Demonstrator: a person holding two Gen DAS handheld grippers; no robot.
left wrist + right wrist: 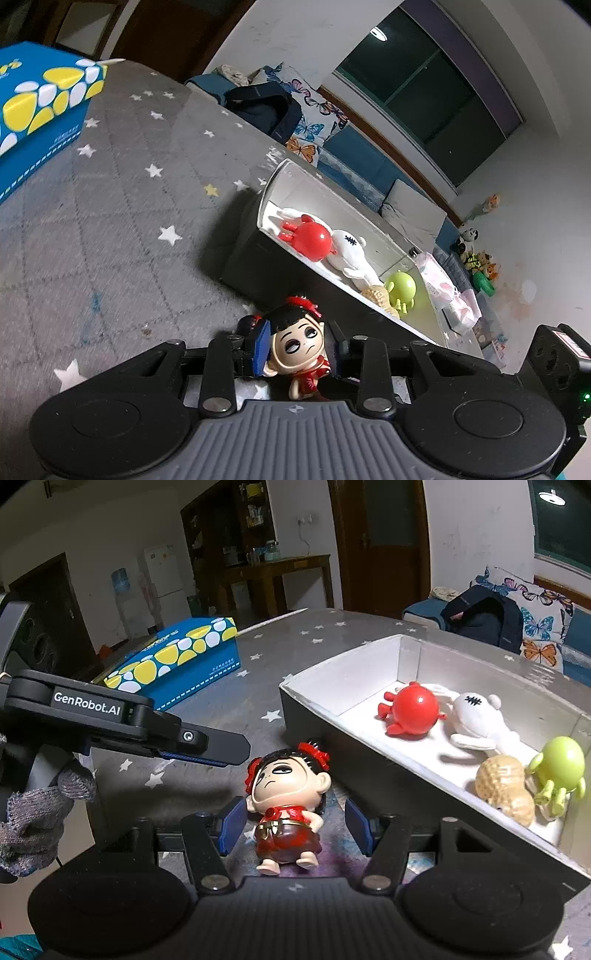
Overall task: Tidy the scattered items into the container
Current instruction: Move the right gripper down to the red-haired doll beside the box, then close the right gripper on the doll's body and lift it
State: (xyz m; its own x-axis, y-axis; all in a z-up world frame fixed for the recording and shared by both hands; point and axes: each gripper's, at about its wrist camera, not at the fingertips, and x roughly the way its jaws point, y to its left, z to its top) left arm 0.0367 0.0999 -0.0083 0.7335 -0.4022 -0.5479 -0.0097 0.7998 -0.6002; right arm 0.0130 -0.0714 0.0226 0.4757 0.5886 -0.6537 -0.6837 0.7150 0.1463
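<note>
Lying face-up, big-headed doll in red outfit, black hair, between both spread claws.

Blue spotted box, star-patterned grey cloth, butterfly cushion, dark backpack

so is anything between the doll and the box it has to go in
Only the box's own near wall. The doll lies on the star cloth right beside that dark wall, so it must be lifted over the rim. Nothing else sits between them. The red toy and others lie deeper inside, leaving the near end free.
</note>
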